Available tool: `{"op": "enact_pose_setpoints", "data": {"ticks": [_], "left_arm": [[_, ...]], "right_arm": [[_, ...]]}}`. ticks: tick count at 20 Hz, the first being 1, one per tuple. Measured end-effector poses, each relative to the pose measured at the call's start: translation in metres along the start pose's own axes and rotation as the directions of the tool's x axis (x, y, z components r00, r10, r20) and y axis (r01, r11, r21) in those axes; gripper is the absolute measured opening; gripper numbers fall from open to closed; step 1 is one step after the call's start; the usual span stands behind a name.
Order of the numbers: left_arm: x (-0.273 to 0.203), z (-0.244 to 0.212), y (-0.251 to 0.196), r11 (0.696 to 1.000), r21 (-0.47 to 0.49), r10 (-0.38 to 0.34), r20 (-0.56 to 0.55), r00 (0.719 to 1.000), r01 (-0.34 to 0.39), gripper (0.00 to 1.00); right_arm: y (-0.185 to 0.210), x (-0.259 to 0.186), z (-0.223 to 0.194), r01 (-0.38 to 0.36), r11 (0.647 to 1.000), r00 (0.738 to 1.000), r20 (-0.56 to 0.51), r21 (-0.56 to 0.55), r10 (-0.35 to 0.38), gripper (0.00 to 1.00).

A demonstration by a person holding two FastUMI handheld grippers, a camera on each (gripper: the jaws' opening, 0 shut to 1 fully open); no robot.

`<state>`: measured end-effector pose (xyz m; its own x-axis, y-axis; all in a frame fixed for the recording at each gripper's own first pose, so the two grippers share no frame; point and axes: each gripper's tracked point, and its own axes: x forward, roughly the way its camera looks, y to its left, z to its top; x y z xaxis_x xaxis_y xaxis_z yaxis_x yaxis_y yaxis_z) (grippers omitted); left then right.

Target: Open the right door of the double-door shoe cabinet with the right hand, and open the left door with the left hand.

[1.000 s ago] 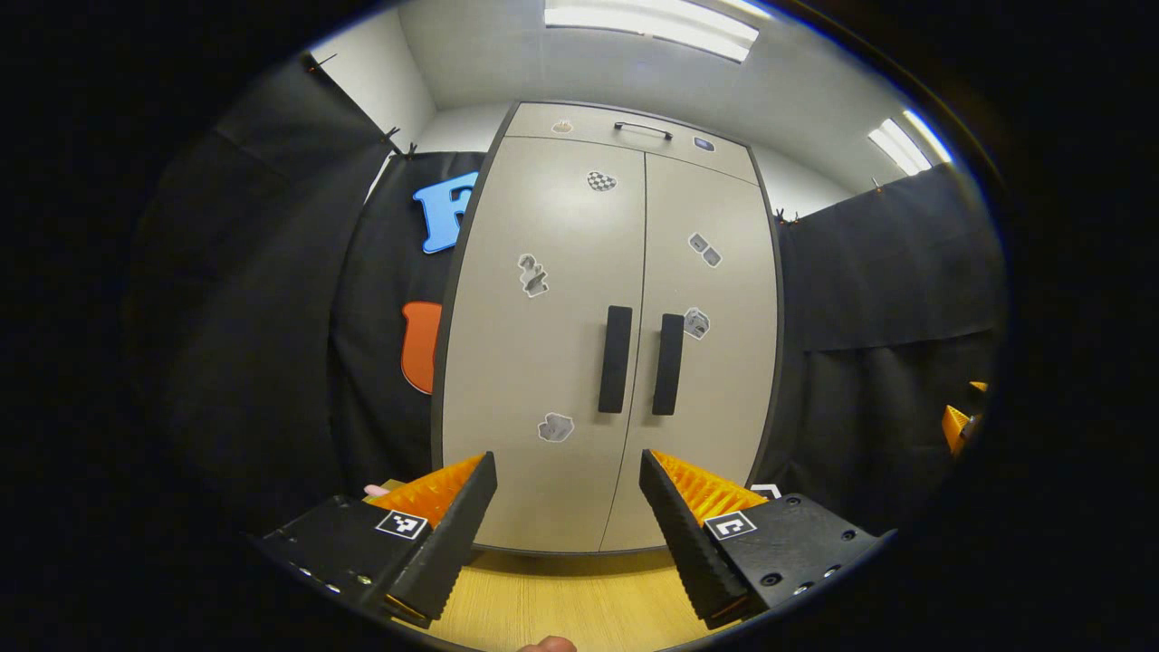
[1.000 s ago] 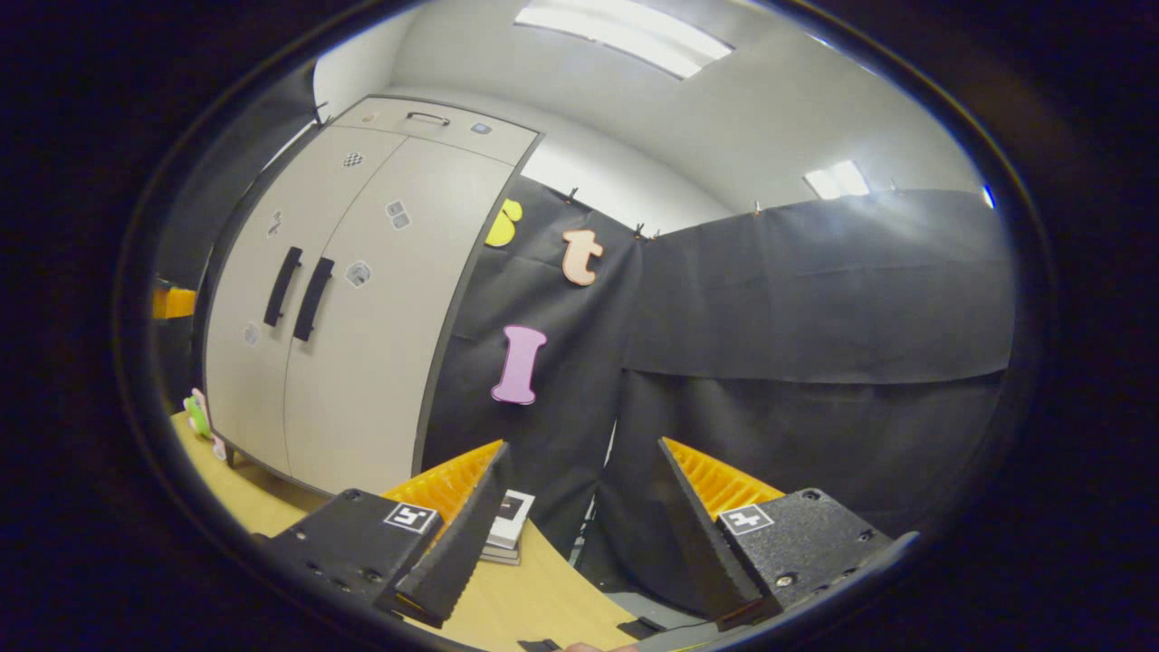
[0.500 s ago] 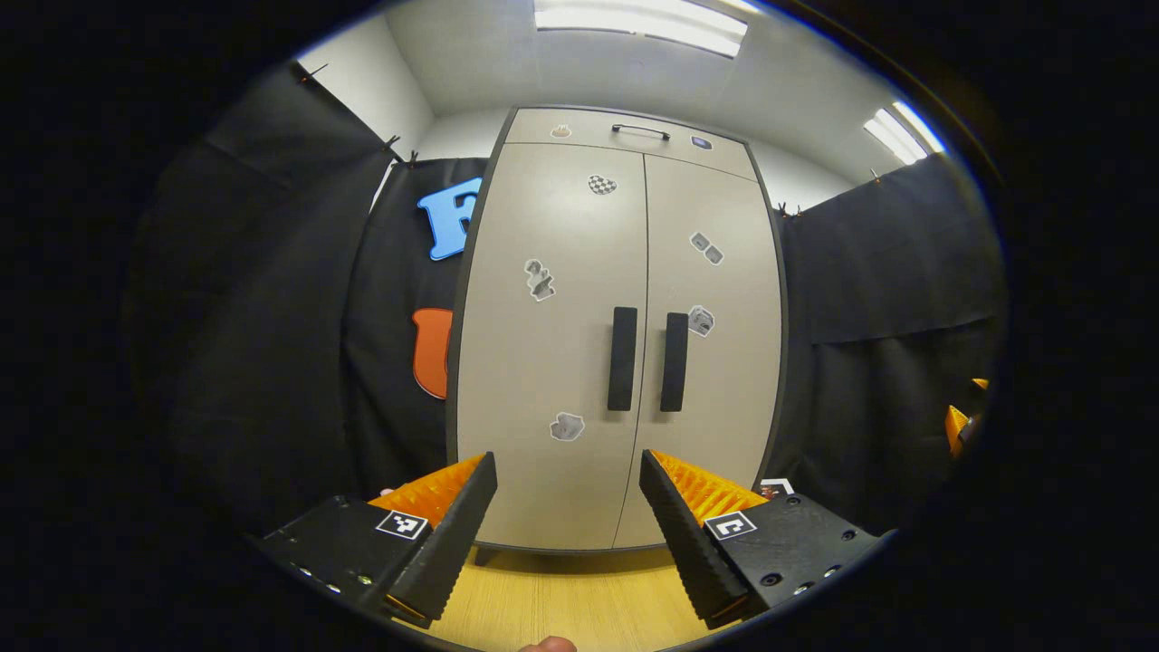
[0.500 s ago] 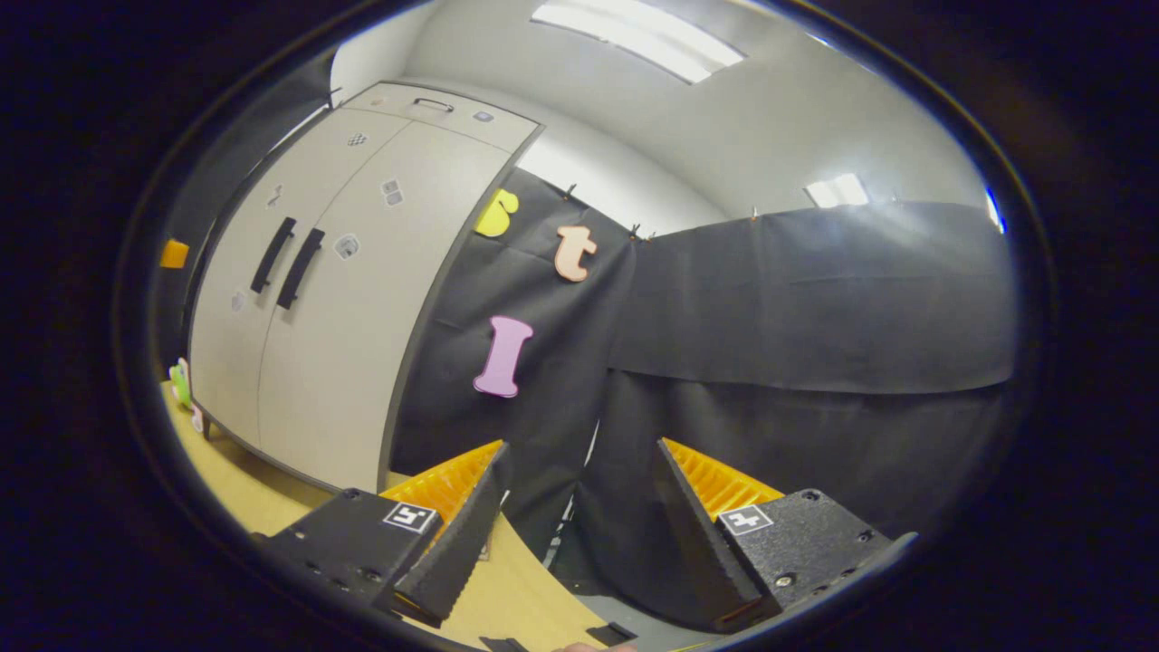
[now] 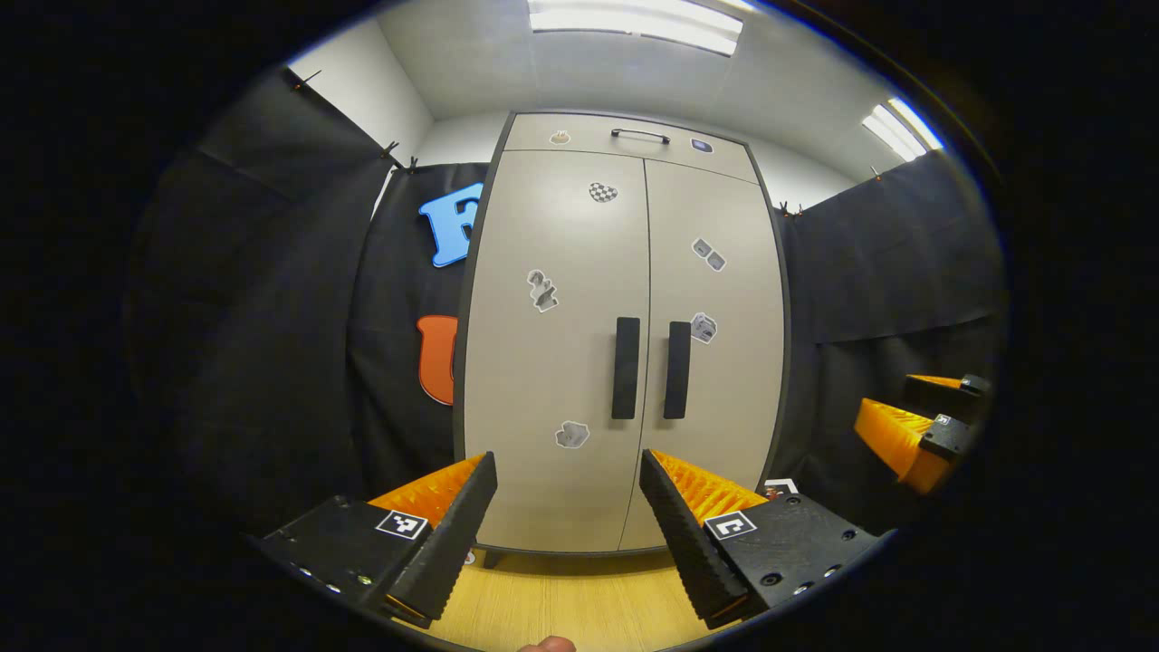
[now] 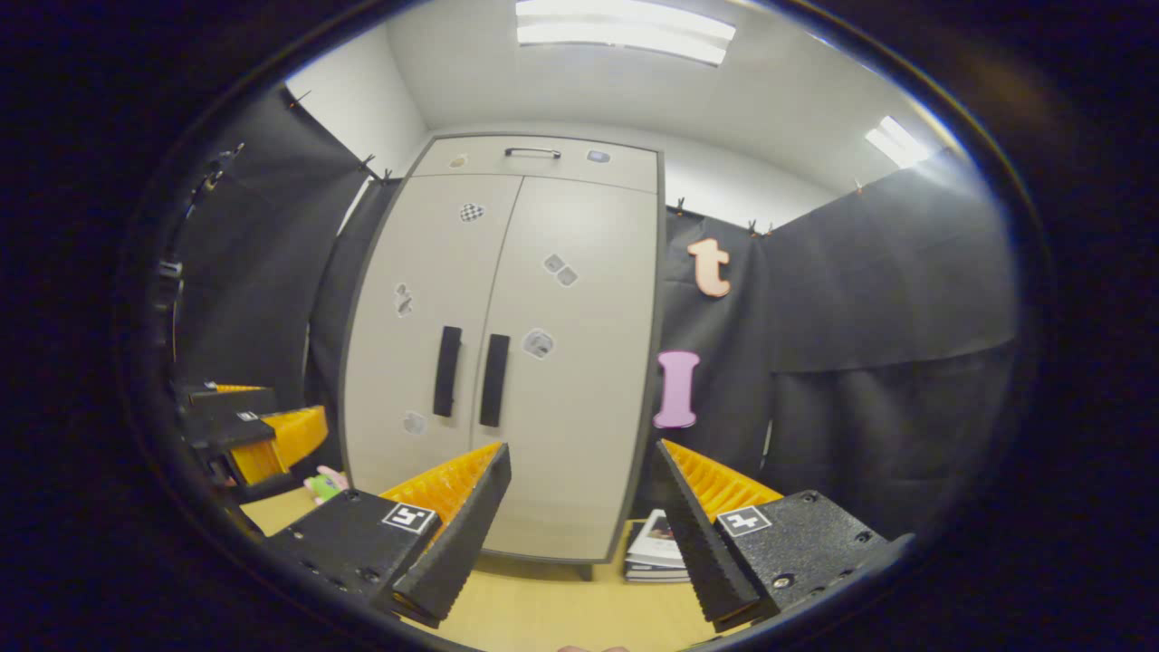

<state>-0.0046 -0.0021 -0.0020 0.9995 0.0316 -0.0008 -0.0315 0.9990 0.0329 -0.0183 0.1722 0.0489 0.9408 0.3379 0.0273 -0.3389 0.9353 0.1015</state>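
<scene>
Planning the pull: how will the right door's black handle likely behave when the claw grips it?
The right door handle looks like a rigid upright bar, so it probably won't flex. Its smooth black finish might slip. The closed right door should swing rather than lift; the cabinet looks too large to tip.

No text can be read on the cabinet's stickers [image 5: 543, 291] or gripper markers [image 5: 730, 524]

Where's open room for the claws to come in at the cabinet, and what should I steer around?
Bare tabletop lies before the cabinet's closed doors, up to both black handles. It is tighter at the cabinet's right foot, by the stacked books, and at its left foot, by a small toy.
</scene>
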Motion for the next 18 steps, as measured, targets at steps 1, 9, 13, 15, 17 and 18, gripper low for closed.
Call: {"op": "enact_pose_setpoints", "data": {"ticks": [1,9,13,15,17,18], "left_arm": [[-0.002,0.001,0.0,1.0,-0.004,-0.001,0.0,1.0,0.001,0.95],[-0.018,0.0,0.008,1.0,-0.003,-0.026,0.0,1.0,0.026,0.95],[-0.029,-0.012,0.024,1.0,0.017,-0.015,-0.024,1.0,0.016,0.95],[-0.032,-0.016,0.033,1.0,0.023,0.002,-0.035,0.999,-0.001,0.95],[-0.033,-0.017,0.045,1.0,0.023,0.022,-0.04,0.999,-0.021,0.95],[-0.033,-0.018,0.051,0.999,0.025,0.036,-0.043,0.998,-0.035,0.95]], "right_arm": [[0.004,0.011,-0.001,-0.007,1.0,1.0,-0.011,0.017,0.007,0.98],[0.035,0.113,0.02,-0.023,0.999,0.999,-0.029,0.039,0.024,0.97],[0.057,0.167,0.018,-0.04,0.998,0.997,-0.06,0.055,0.044,0.97],[0.064,0.192,0.012,-0.036,0.998,0.995,-0.088,0.047,0.04,0.97],[0.069,0.212,0.009,-0.035,0.998,0.993,-0.108,0.043,0.04,0.96],[0.071,0.219,0.009,-0.032,0.998,0.994,-0.107,0.048,0.037,0.96]]}}
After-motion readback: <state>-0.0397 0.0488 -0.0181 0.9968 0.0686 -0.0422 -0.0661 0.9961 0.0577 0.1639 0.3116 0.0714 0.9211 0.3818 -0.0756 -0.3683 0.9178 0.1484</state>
